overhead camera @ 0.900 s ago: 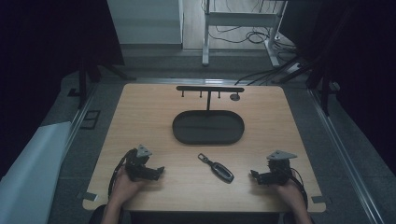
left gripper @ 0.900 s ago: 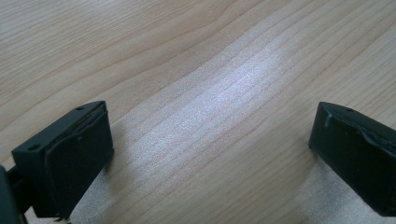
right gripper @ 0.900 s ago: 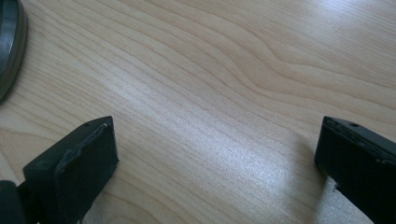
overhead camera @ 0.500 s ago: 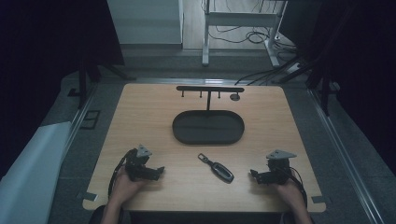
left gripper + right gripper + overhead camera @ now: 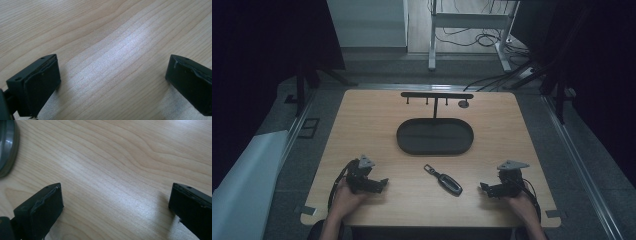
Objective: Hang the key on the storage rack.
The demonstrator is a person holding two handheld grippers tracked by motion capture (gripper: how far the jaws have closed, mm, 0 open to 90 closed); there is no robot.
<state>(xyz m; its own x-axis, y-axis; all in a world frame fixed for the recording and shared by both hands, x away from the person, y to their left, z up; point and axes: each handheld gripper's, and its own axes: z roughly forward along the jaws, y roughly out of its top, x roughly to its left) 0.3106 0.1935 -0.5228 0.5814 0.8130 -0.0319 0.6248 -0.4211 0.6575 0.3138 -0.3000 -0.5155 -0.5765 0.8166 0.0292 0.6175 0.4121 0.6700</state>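
1. Low in the high view, the left gripper (image 5: 381, 183) and right gripper (image 5: 484, 188) rest on the worktop (image 5: 362, 125), jaws spread wide and empty (bare wood between them).
2. The car key (image 5: 444, 179) lies between them, lower centre, untouched.
3. Beyond it, mid-frame, sits the oval tray (image 5: 435, 136), with a hook rack (image 5: 436, 95) farther back.

Black key fob (image 5: 445, 180), dark oval tray (image 5: 435, 148); pale wood-grain table (image 5: 362, 125)
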